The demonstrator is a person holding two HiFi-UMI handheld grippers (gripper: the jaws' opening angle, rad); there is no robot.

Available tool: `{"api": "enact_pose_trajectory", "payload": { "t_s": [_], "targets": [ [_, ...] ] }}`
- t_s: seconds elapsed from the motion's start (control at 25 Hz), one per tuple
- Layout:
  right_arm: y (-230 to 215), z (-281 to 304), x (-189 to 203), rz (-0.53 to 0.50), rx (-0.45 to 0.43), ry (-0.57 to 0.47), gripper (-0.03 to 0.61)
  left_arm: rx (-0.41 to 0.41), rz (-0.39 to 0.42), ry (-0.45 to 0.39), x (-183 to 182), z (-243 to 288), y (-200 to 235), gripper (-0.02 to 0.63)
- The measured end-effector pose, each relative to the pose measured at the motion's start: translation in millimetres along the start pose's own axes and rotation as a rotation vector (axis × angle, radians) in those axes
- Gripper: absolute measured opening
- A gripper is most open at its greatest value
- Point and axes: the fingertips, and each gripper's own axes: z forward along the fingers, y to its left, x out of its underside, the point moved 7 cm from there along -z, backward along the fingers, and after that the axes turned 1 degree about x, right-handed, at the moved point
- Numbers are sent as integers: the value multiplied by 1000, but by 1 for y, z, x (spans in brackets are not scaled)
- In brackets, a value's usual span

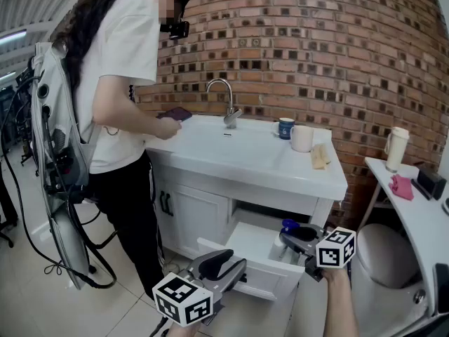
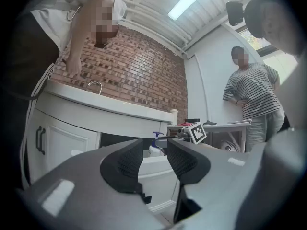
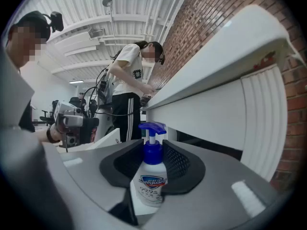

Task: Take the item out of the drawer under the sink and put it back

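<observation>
Step in hand: by the look of it, lifting the soap bottle (image 3: 152,188) out of the open drawer (image 1: 270,281) under the sink (image 1: 210,146).
Bottle's place: upright at the far right of the drawer, blue pump on top, between the jaws of the right gripper (image 3: 152,169).
Right gripper: closed on the bottle, pads pressing both its sides just below the pump collar.
Left gripper (image 2: 153,164): jaws apart, nothing between them; near left, just by the drawer front.
Doing it well: steady squeeze on the smooth rounded plastic; bottle kept upright; base raised clear of the drawer wall before pulling nearer.
Watch for: pump head catching under the worktop edge above.
</observation>
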Motion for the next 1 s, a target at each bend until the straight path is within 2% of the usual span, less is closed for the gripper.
{"api": "enact_pose_trajectory", "payload": {
  "t_s": [0.2,0.28,0.36,0.56,0.84,1.0],
  "targets": [
    [21,-41,-55,-3,135,-219,124,13,-8,-18,-4,-3,-10,186],
    [33,-61,-79,-13,190,-271,124,27,-13,-24,-6,-2,-17,194],
    [47,-77,-94,-26,230,-278,124,54,-11,-27,-8,0,-27,246],
    [80,-103,-101,-69,260,-203,124,117,-14,-5,-3,2,-49,255],
    [95,-129,-91,-71,243,-214,124,86,25,11,-1,10,-56,253],
    [99,-137,-83,-41,241,-245,124,92,-13,-2,1,11,-55,253]
  ]
}}
